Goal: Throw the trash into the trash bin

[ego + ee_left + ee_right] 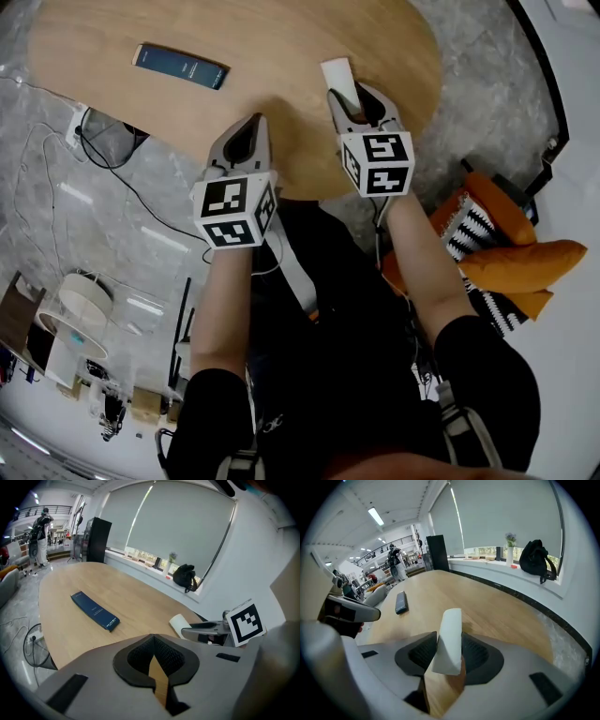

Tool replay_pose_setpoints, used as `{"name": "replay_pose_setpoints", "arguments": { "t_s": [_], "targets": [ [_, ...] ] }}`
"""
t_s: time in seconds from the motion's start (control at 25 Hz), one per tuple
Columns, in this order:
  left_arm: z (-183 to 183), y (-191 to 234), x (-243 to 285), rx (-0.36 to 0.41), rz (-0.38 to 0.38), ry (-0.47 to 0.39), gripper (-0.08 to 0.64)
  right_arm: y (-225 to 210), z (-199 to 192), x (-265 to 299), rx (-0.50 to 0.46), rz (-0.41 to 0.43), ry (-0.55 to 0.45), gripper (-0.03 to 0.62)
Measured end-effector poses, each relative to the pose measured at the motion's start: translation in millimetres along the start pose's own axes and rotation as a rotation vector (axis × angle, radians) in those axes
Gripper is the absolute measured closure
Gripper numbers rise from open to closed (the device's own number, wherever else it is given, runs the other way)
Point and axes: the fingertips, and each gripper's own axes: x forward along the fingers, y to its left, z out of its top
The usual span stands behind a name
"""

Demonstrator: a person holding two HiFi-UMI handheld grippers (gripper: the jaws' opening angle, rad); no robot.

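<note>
While both grey tools reach over the lower edge of the oval light-wood table [234,37] in the middle of the head view, the two differ in state; the left tool [253,120] has its tips pressed together and carries nothing, only a thin sliver of wood grain showing through the slit behind them in its own view; the right tool [354,94] has its jaws spread, and a white wedge-shaped scrap [449,634] stands between them, leaning a little, with bare wood visible beside its lower end, so the pads do not appear to clamp it. Seen from the head view, the scrap juts past the right tool's tips toward the top of the frame, just right of centre, resting on the table near its rim; a dark blue flat oblong box [180,66] lies well apart from it at the upper left of the table. Orange cushions [525,262] sit at the right edge of that view; thin black cables [56,150] trail over the grey marbled floor [84,234] at the left; a black bag [539,559] rests on the window sill at the upper right of the right gripper view.
</note>
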Motion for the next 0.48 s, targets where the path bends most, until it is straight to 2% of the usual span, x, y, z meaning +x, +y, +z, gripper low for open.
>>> {"name": "replay_pose_setpoints", "arguments": {
  "t_s": [0.2,0.48],
  "targets": [
    [14.6,1.7,-10.2,-0.006,0.008,-0.025,0.548,5.3,26.8,-21.9,0.008,-0.002,-0.074,0.428],
    [45.6,8.8,-42.3,-0.031,0.025,-0.087,0.548,27.4,62.0,-55.1,0.046,0.027,-0.116,0.430]
  ]
}}
